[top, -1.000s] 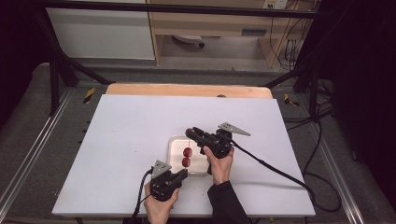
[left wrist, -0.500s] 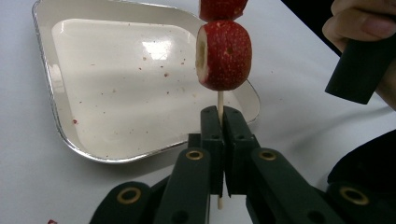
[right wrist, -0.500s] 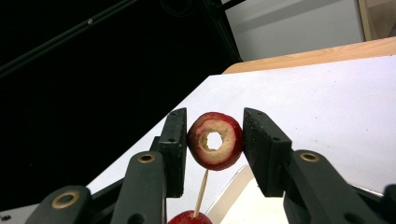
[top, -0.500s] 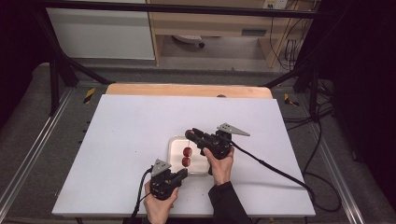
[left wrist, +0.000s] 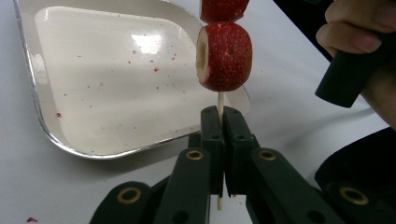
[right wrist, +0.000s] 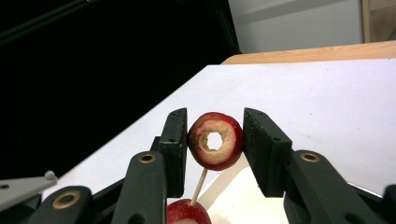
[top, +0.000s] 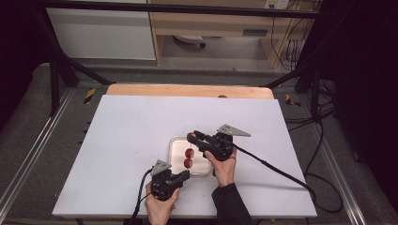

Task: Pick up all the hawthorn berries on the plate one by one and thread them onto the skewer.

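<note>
I work on a white table (top: 122, 140) with a strip of bare wood along its far edge (top: 187, 90). Past it stand a pale cabinet (top: 103, 33) and a wooden shelf (top: 220, 23); the room at both sides is dark, with black frame poles and metal rails beside the table.

The tray (top: 176, 145) sits near the table's middle, toward my side, its floor speckled with red bits. My left gripper (left wrist: 219, 122) is clenched on the skewer (left wrist: 220, 100), which rises over the tray's near edge with two fruit pieces on it. My right gripper (right wrist: 215, 140) grasps the upper fruit (right wrist: 215, 140), left pad touching; the right pad looks just at its skin. The lower fruit (left wrist: 224, 56) sits close above my left jaws.

To the left and far side the table lies open; the right gripper's cable (top: 277, 171) trails toward the right edge.
</note>
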{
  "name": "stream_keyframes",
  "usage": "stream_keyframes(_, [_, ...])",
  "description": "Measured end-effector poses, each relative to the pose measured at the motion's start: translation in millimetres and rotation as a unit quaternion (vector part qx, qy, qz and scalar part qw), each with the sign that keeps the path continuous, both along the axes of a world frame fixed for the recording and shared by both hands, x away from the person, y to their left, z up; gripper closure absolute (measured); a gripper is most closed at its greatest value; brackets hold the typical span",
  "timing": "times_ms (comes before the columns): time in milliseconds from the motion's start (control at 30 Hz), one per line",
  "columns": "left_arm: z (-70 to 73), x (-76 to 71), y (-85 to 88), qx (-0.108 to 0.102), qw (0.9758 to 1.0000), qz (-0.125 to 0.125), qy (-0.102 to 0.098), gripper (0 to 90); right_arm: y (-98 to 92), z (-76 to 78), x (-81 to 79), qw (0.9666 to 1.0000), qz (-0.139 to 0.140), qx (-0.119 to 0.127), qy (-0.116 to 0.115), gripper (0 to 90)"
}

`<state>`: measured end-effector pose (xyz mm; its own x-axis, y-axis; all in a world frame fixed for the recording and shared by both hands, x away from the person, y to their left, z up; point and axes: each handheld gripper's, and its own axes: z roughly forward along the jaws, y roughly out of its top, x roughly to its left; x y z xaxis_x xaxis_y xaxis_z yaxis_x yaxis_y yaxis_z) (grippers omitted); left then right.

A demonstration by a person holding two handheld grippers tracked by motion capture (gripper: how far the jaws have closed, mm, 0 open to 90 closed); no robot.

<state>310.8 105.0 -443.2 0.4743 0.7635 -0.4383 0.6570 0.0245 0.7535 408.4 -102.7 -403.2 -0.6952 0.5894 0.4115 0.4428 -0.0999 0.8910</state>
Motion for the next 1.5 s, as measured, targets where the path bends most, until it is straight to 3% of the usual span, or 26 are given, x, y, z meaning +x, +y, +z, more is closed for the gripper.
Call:
stream_keyframes(100, [0.7,-1.6,0.1,-0.007,1.0000,0.003,-0.002,88.2,-0.8,0.8,-1.0,0.9999,-0.003,-0.007,-0.008,62.1])
stream_keyframes(200, [1.6,-3.6,-2.8,-0.016,0.9998,0.010,-0.007,88.1,1.1,-0.6,-2.2,1.0000,-0.005,0.002,-0.008,62.1])
stream_keyframes(500, [-0.4,1.0,-4.5,-0.029,0.9993,0.013,0.019,88.2,2.5,-3.4,-3.7,0.9998,-0.008,-0.006,-0.019,62.2])
stream_keyframes(600, [-0.2,-0.9,-7.6,-0.018,0.9996,0.020,0.009,88.3,2.3,-3.0,-4.5,0.9997,-0.011,-0.009,-0.018,62.2])
stream_keyframes(833, [1.9,-3.4,-6.3,-0.015,0.9996,0.020,-0.012,88.8,0.2,1.1,-5.7,0.9998,-0.018,0.001,-0.003,62.3])
stream_keyframes(967, [2.7,-3.7,-5.2,0.002,0.9993,0.027,-0.026,89.0,-2.8,2.6,-5.5,0.9997,-0.021,0.011,0.010,62.3])
stream_keyframes(1167, [4.1,-6.0,-4.5,-0.002,0.9985,0.036,-0.040,89.0,-2.8,2.8,-6.6,0.9987,-0.019,0.042,0.022,62.2])
stream_keyframes(1267, [5.7,-7.4,-8.6,0.002,0.9985,0.037,-0.040,88.9,0.8,-1.1,-8.0,0.9977,-0.025,0.056,0.029,62.2])
stream_keyframes(1500, [5.3,-5.4,-11.0,-0.006,0.9989,0.037,-0.027,88.9,0.7,0.2,-10.6,0.9972,-0.034,0.059,0.032,62.3])
